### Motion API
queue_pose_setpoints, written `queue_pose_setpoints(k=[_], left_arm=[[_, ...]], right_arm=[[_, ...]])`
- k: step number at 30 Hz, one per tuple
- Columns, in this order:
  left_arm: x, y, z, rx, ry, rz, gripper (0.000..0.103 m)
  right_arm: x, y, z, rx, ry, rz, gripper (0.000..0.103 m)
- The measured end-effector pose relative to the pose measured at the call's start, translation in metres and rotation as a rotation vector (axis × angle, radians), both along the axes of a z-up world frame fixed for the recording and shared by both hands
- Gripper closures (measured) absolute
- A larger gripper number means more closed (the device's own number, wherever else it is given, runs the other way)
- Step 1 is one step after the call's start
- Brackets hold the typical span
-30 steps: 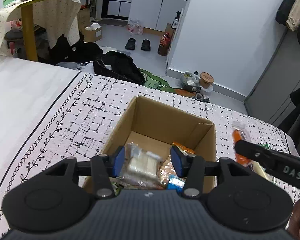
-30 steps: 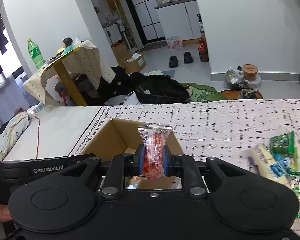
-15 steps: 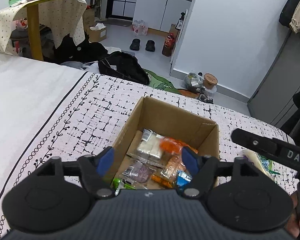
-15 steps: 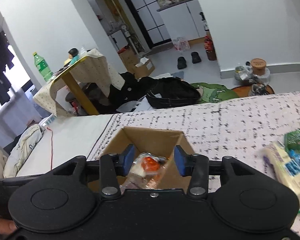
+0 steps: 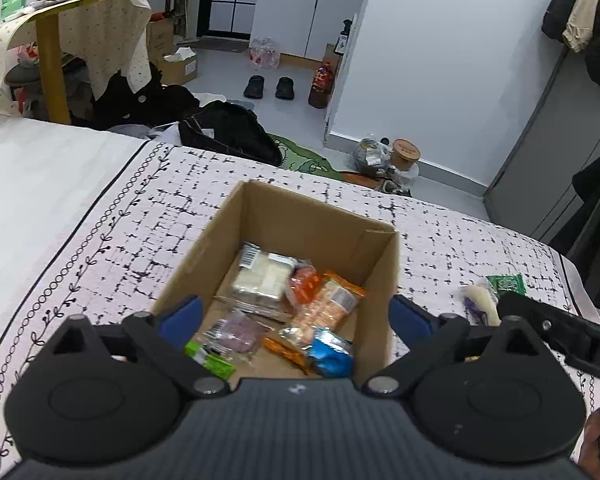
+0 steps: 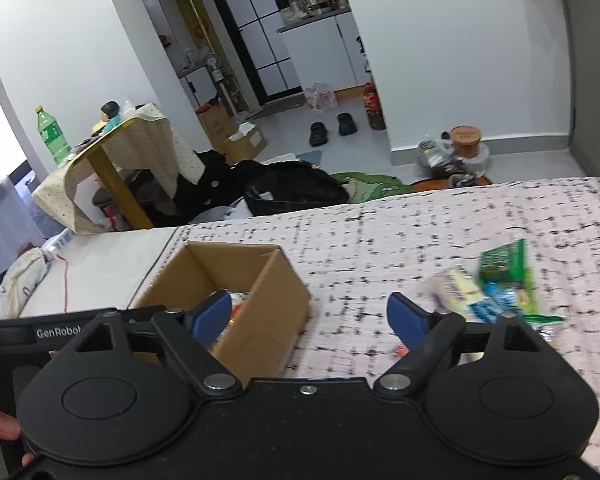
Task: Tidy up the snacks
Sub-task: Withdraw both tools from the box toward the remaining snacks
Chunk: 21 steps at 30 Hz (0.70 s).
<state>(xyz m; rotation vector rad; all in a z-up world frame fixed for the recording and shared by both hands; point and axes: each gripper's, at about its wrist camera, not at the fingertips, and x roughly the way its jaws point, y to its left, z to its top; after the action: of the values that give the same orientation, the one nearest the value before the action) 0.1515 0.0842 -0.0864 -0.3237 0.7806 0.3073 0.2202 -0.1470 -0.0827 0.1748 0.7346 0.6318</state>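
An open cardboard box (image 5: 256, 220) stands on the patterned bedspread and holds several snack packs, among them a white cracker pack (image 5: 262, 278), an orange pack (image 5: 332, 300) and a blue pack (image 5: 332, 354). My left gripper (image 5: 296, 318) hangs wide open and empty above the box's near side. My right gripper (image 6: 310, 314) is wide open and empty, between the box (image 6: 260, 304) on its left and loose snacks on its right: a pale yellow pack (image 6: 458, 286) and a green pack (image 6: 504, 258). The green pack (image 5: 506, 284) also shows in the left wrist view.
The bedspread (image 5: 100, 248) spreads around the box, with a plain white sheet (image 5: 32, 168) to the left. Beyond the bed edge lie a black bag (image 5: 228, 132), a cloth-covered yellow table (image 5: 52, 40) and slippers (image 5: 268, 86). The right gripper's arm (image 5: 560, 332) crosses the lower right.
My left gripper opened and dropped the white cracker pack into the box. My right gripper opened, released the red-orange pack into the box, then swung right toward the loose snacks.
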Motion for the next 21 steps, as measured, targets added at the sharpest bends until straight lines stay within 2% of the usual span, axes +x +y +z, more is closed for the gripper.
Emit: queue_pose_setpoints(k=[10, 21], left_arm=[[0.004, -0.022, 0.003, -0.008, -0.026, -0.041, 0.000], [0.009, -0.053, 0.002, -0.016, -0.033, -0.098, 0.000]], right_arm=[[-0.004, -0.037, -0.006, -0.002, -0.008, -0.062, 0.000], [-0.007, -0.071, -0.014, -0.003, 0.003, -0.105, 0.000]])
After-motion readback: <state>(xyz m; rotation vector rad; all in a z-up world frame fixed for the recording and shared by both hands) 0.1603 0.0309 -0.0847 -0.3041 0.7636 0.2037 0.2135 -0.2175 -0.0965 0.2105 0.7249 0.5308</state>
